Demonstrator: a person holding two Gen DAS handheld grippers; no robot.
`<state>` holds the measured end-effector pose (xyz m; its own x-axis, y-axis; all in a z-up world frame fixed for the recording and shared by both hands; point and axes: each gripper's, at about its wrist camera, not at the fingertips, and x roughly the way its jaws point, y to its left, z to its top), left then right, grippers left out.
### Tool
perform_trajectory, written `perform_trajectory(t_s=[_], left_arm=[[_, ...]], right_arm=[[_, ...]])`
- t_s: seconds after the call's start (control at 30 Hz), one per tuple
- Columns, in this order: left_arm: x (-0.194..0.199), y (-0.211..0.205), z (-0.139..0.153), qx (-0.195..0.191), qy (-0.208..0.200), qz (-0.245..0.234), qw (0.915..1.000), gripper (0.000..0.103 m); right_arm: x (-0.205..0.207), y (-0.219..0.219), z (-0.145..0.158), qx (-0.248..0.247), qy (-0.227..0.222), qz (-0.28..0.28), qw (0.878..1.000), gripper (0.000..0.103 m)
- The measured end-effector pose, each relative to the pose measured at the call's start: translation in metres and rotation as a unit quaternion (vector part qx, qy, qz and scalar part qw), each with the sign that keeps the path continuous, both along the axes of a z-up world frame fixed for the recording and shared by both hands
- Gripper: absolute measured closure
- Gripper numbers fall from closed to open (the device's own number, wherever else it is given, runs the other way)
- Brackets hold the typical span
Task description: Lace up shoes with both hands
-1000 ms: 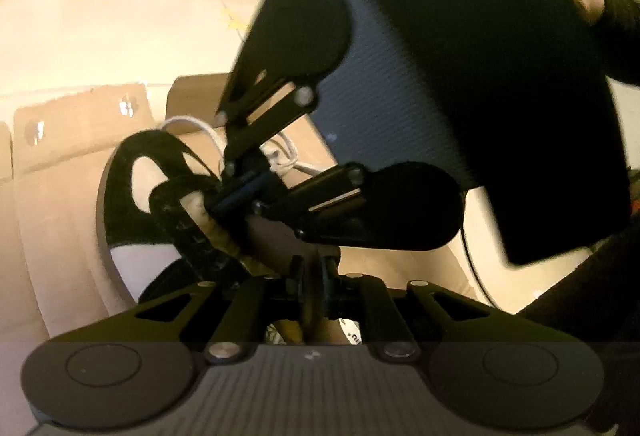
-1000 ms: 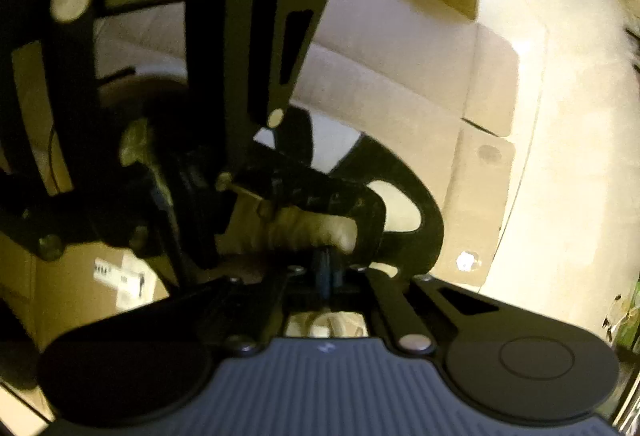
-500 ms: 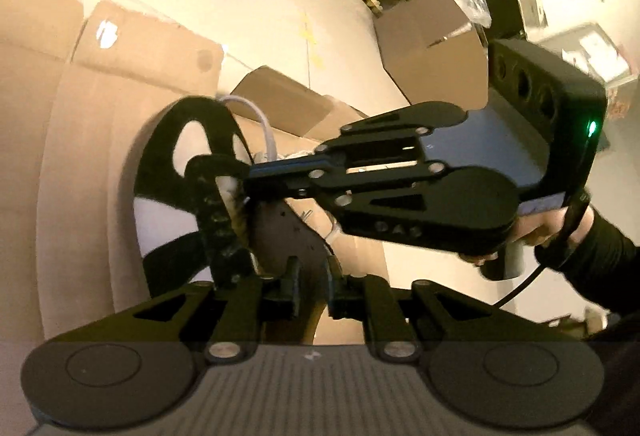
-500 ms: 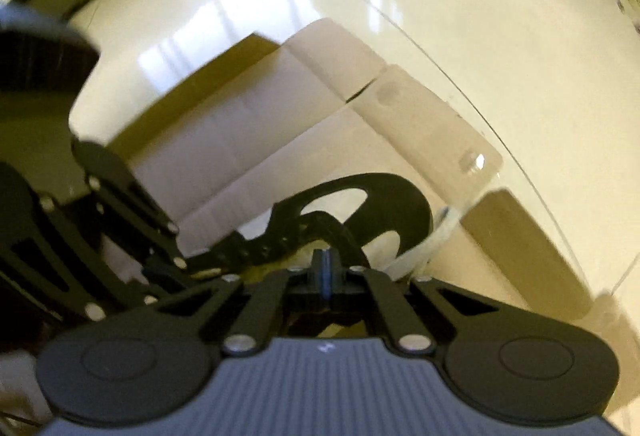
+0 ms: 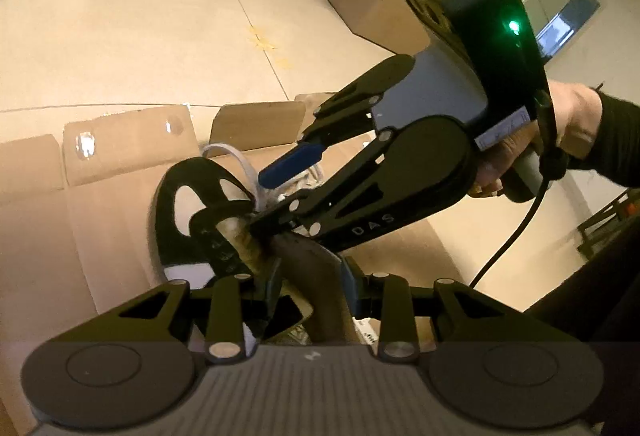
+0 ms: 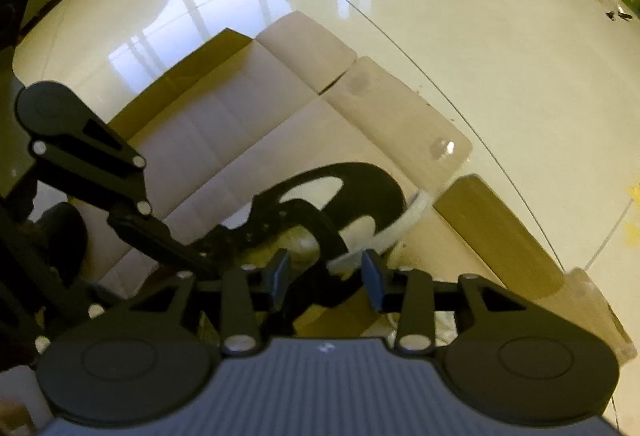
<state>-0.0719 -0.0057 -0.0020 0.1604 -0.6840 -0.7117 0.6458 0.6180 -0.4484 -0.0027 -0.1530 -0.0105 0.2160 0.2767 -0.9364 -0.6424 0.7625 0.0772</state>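
1. Black-and-white low sneaker (image 5: 188, 220) is lying on flattened brown cardboard (image 5: 120, 144) on the glossy tiled floor (image 5: 120, 36), at nine o'clock of the left claw (image 5: 310, 284).
2. The left claw is standing released around the shoe's dark tongue.
3. The right claw (image 6: 326, 276) is gaping unclenched, its blue pads (image 6: 372, 278) flanking the flat white lace (image 6: 400, 224) running toward two o'clock.

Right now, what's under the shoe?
Flattened cardboard lies under the black-and-white shoe, itself on the tiled floor. A white lace trails past the toe. The right gripper covers the tongue area; the sole's contact isn't visible.
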Motion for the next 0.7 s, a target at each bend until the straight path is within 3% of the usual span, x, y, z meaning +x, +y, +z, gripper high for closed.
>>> perform_trajectory(t_s=[0.1,0.17,0.27,0.4,0.53,0.63,0.67,0.7], left_arm=[[0.003,-0.005,-0.002,0.006,-0.007,-0.008,0.9999,0.070],[0.008,-0.010,-0.002,0.013,-0.019,-0.015,0.9996,0.070],[0.007,-0.017,0.000,0.036,-0.052,-0.036,0.9973,0.070],[0.002,-0.034,-0.004,0.096,-0.128,-0.098,0.9822,0.070],[0.004,-0.049,-0.024,0.123,-0.156,-0.126,0.9718,0.070],[0.009,-0.057,-0.034,0.123,-0.160,-0.125,0.9714,0.070],[0.012,-0.059,-0.037,0.121,-0.158,-0.124,0.9721,0.071],[0.013,-0.059,-0.038,0.120,-0.157,-0.123,0.9725,0.073]], right_arm=[[0.001,0.002,-0.006,0.001,0.017,0.017,1.000,0.080],[0.003,0.000,-0.005,0.005,0.022,0.019,1.000,0.081],[0.010,-0.006,0.003,0.013,0.039,-0.014,0.999,0.070],[0.012,-0.007,0.010,0.018,0.047,-0.029,0.998,0.067],[0.008,0.002,-0.002,-0.013,0.066,-0.029,0.997,0.071],[0.006,-0.001,-0.006,-0.004,0.066,-0.027,0.997,0.083],[0.006,-0.005,-0.005,0.006,0.066,-0.031,0.997,0.094],[0.008,-0.012,-0.004,0.018,0.071,-0.041,0.996,0.096]])
